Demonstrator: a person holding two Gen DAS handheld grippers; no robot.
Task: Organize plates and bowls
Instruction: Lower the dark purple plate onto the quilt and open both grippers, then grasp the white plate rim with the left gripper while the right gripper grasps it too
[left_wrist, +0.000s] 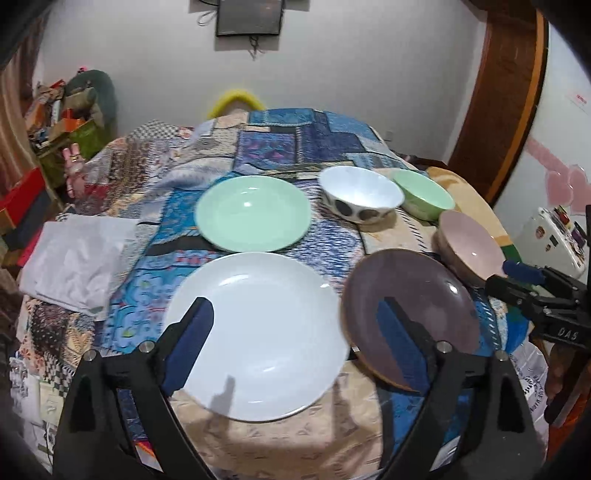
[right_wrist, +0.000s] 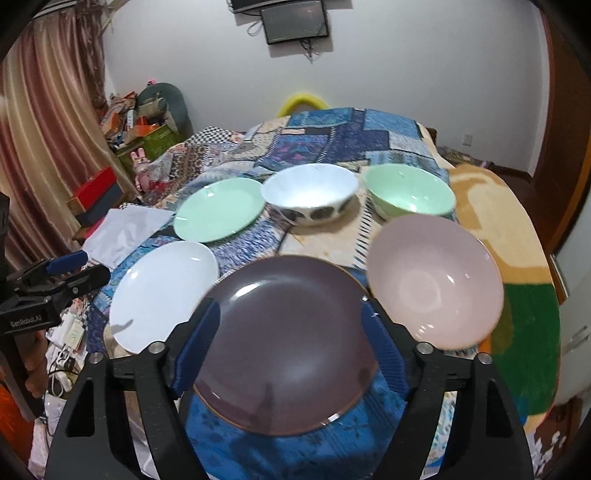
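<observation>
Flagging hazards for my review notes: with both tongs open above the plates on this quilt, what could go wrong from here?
1. The purple plate lies over the soft patchwork quilt's near edge; a clumsy pinch by the right tongs might tip it off.
2. The pink bowl sits close beside it, so lifting could knock its rim.
3. The left tongs may slip on the glossy white plate.

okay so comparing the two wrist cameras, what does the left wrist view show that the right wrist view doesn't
Only the left wrist view shows the left gripper from behind, jaws open above the white plate, and the right gripper side-on at its right edge.

Only the right wrist view shows the right gripper's own open jaws over the purple plate, the left gripper at its left edge, and the curtain.

Both show the green plate, spotted white bowl, green bowl, pink bowl and patchwork cover.
</observation>
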